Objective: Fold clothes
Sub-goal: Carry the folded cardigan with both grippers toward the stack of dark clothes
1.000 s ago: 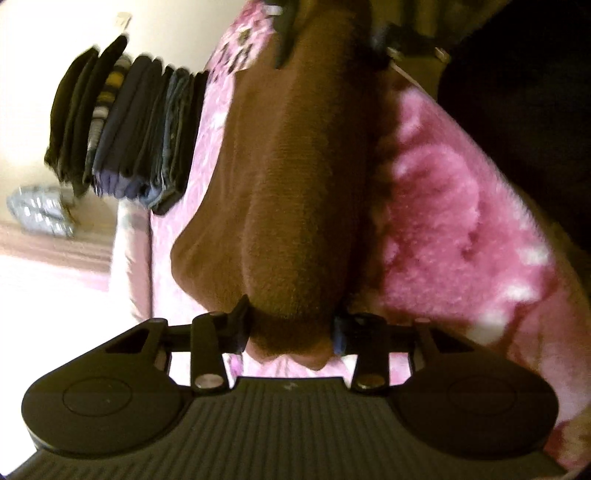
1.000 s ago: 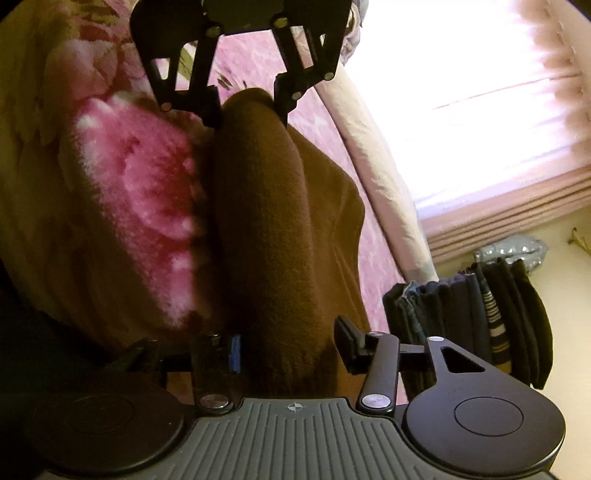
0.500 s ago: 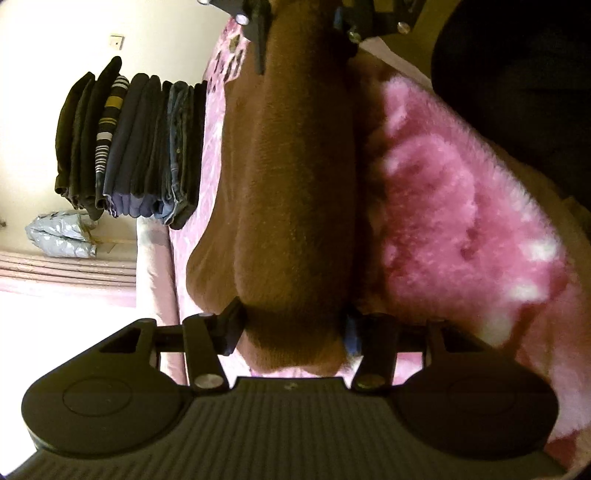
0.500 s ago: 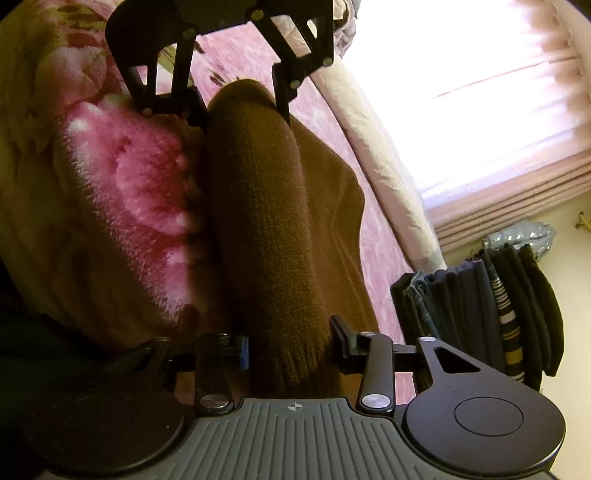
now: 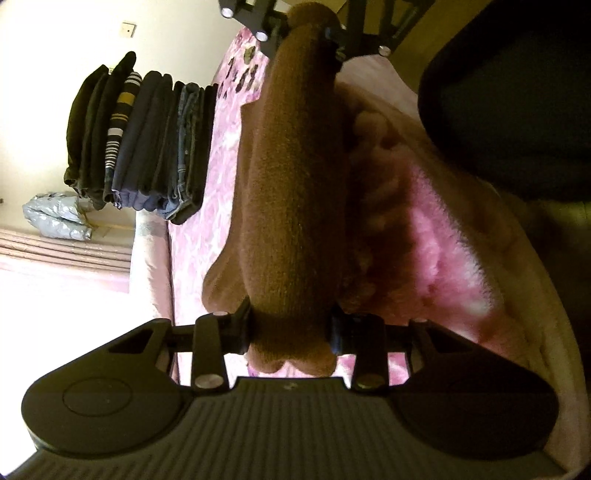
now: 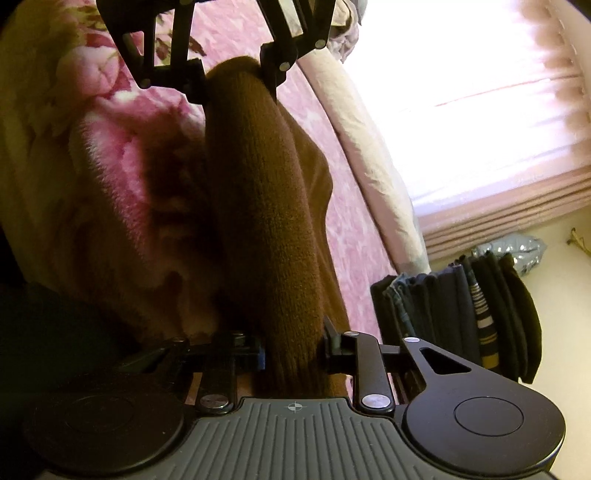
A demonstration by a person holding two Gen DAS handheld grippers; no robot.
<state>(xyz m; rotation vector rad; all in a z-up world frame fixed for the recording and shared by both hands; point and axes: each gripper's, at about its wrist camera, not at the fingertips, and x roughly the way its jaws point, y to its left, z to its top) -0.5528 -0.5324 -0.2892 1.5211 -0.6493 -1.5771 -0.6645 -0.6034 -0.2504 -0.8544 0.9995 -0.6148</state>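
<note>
A brown knit garment, folded into a long thick band, is stretched between both grippers above the pink bed cover. My left gripper has one end bunched between its fingers, and its jaws are closing on it. The right gripper shows at the top of that view, clamping the far end. In the right wrist view the same brown garment runs from my right gripper, whose jaws are closing tightly on the cloth, up to the left gripper. A lower layer of the garment hangs beside the band.
A stack of folded dark clothes stands on the bed near the wall, also the clothes stack. A fluffy pink and cream blanket lies beside the garment. A bright curtained window and a silver bag are behind.
The two grippers have drawn apart, so the brown band is pulled longer and straighter. The right jaws have narrowed onto the cloth.
</note>
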